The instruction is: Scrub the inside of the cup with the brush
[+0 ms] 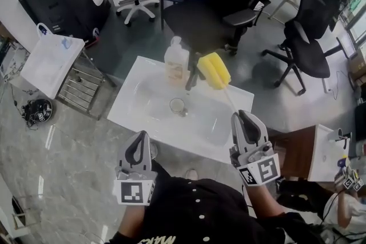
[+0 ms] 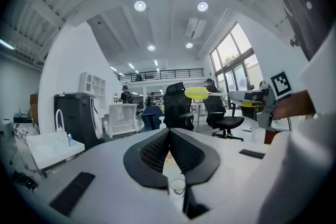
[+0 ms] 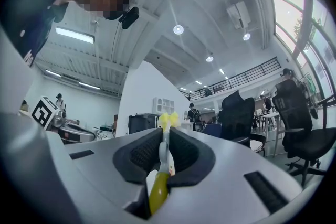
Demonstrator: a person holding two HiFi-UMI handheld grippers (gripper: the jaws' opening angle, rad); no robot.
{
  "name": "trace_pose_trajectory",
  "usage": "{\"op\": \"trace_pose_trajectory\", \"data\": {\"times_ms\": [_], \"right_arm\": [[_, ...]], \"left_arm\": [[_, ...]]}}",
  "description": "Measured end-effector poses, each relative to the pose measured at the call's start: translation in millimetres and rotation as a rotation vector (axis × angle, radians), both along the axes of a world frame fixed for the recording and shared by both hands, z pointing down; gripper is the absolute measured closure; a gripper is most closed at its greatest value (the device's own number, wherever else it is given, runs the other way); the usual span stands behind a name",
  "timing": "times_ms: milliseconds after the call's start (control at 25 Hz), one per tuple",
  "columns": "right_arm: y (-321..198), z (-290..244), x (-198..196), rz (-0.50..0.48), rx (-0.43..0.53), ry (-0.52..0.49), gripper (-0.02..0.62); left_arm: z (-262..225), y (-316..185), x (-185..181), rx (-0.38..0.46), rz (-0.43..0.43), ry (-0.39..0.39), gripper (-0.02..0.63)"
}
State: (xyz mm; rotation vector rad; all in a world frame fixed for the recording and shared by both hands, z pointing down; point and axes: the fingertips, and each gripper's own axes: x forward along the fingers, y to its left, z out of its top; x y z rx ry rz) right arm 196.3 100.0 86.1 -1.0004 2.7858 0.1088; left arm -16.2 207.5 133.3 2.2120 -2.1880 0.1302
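Observation:
A small clear glass cup (image 1: 178,106) stands in the basin of the white sink (image 1: 134,101). My right gripper (image 1: 246,118) is shut on the thin handle of the brush (image 1: 214,70). The brush's yellow sponge head is raised above the sink's far edge, beyond the cup. In the right gripper view the brush handle (image 3: 159,182) runs between the closed pads of the right gripper (image 3: 164,135). My left gripper (image 1: 140,138) hovers at the sink's near edge, shut and empty. In the left gripper view the cup (image 2: 177,185) shows just below the left gripper (image 2: 169,135).
A soap bottle (image 1: 176,60) stands at the sink's far edge beside the brush head. Black office chairs (image 1: 229,3) crowd the floor behind the sink. A white bin on a wire rack (image 1: 54,63) is at the left, a brown-and-white table (image 1: 311,154) at the right.

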Motion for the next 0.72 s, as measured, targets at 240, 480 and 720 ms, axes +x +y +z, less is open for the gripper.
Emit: {"op": "trace_pose_trajectory", "data": {"times_ms": [240,480,720], "right_arm": [[-23,1,-21,0.092,-0.004,0.003,0.543],[-44,-11,-40,0.204,0.005,-0.008,0.543],[-54,-11,-62,0.293,-0.006,0.001,0.543]], "left_arm": [[-1,-46,-28,0.008,0.106,-0.006,0.580],[-14,-89,-65,0.013,0.189,-0.013,0.580],[-16,-120,-94,0.022,0.276,-0.025,0.580]]}}
